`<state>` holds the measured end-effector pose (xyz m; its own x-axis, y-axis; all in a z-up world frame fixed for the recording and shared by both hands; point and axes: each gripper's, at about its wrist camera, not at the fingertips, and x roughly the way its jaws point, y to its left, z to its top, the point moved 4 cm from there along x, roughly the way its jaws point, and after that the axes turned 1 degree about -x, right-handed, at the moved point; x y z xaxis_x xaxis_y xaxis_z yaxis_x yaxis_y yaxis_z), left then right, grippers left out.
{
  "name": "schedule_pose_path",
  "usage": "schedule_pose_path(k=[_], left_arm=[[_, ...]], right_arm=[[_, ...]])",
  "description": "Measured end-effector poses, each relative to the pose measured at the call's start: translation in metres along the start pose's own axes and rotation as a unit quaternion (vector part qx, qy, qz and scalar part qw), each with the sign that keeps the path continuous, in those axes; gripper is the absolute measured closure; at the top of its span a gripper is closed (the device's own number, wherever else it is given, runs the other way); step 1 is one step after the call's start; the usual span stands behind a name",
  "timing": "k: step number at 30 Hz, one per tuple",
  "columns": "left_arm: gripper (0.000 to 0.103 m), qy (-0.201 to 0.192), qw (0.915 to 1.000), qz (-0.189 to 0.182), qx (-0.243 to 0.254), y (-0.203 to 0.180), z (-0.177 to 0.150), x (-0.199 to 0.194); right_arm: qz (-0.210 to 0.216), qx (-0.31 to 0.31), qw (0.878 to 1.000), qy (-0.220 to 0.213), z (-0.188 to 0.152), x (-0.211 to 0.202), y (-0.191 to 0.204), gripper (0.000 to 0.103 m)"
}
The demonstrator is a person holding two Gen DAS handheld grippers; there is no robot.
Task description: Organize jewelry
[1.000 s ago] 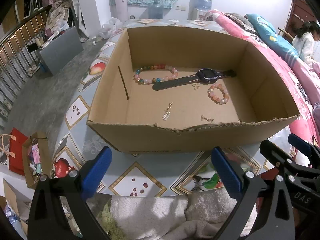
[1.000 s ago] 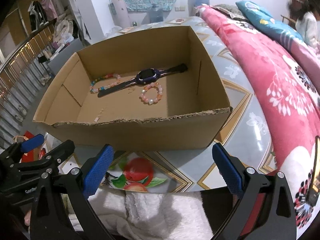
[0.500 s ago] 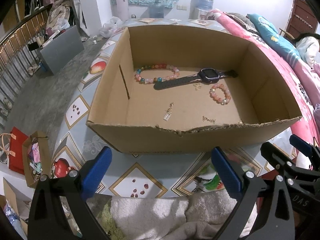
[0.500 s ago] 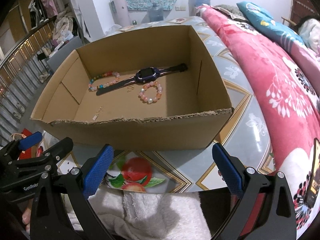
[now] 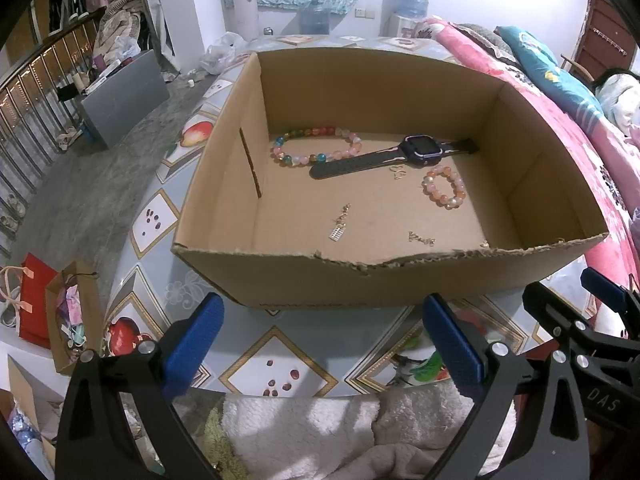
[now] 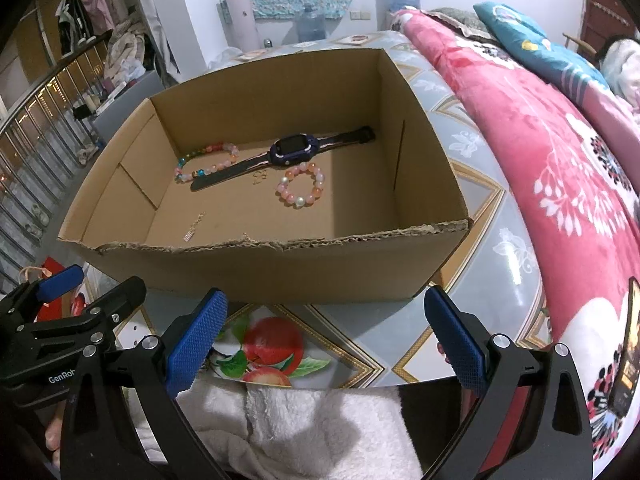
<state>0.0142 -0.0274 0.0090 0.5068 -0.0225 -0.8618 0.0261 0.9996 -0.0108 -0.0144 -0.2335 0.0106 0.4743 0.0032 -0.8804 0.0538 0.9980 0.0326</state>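
Observation:
An open cardboard box stands on the patterned table. Inside lie a long multicoloured bead bracelet, a dark smartwatch, a small pink bead bracelet, a small gold charm, a small gold piece by the watch, and a thin gold piece near the front wall. My left gripper and right gripper are open and empty, just in front of the box.
The table carries a fruit-pattern cloth. A red and pink blanket lies to the right. White fleece is below the grippers. Bags and a railing are at the left.
Both grippers have risen slightly, so I look a little more down into the box. Nothing in the box has moved.

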Motion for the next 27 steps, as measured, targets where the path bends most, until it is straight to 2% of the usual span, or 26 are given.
schedule_pose_path(k=[27], left_arm=[[0.006,0.007,1.0000,0.006,0.000,-0.0014,-0.0029,0.0080]], right_arm=[[-0.005,-0.001,1.000,0.010,-0.0016,0.0058,-0.0011,0.008]])
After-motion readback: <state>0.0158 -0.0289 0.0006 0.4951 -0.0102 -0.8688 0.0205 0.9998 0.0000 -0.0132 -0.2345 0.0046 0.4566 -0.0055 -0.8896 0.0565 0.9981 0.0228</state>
